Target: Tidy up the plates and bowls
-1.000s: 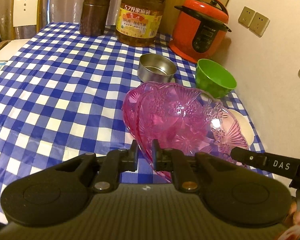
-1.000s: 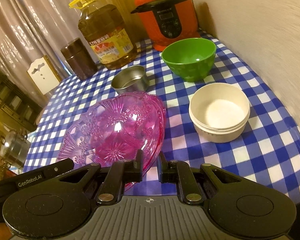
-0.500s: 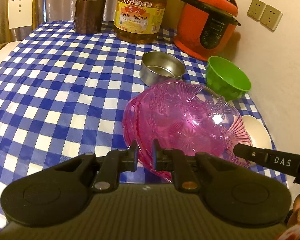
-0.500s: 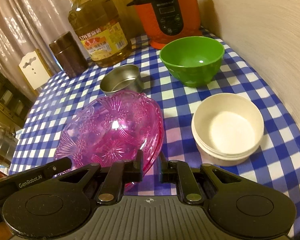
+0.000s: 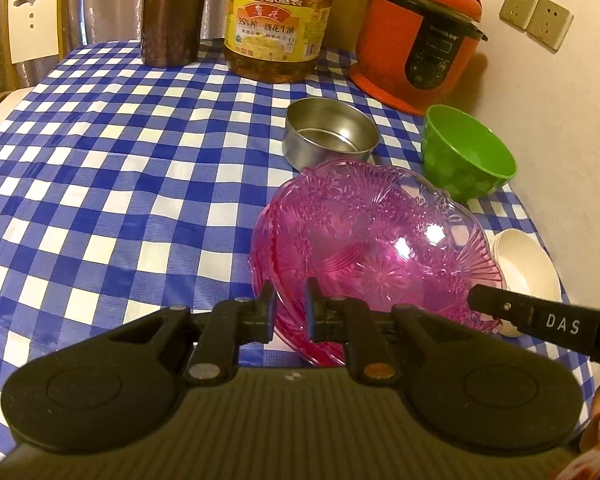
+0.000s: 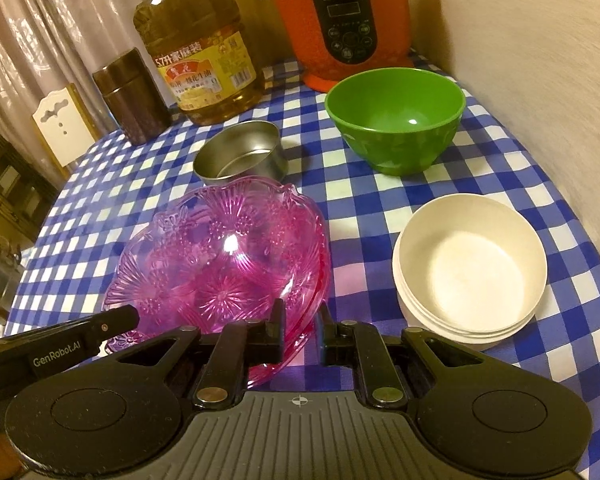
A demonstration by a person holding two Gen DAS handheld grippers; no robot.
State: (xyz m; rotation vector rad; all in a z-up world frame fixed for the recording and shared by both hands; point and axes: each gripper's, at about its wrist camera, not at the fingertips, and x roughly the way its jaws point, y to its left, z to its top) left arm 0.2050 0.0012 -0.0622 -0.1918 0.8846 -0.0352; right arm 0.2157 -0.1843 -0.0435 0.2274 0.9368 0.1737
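A pink see-through patterned dish hangs low over the blue checked tablecloth, with a second pink rim showing just under it. My left gripper is shut on its near left rim. My right gripper is shut on the near right rim of the same dish. Just beyond the dish stands a steel bowl, which is empty. A green bowl sits at the back right. To the right of the dish is a stack of white bowls.
At the back stand an orange rice cooker, a large oil bottle and a brown canister. A wall with sockets runs along the table's right edge. A chair stands behind the far left corner.
Both grippers have carried the pink dish forward and down toward the steel bowl and the green bowl. Both grips on its rim are unchanged. Nothing else has moved.
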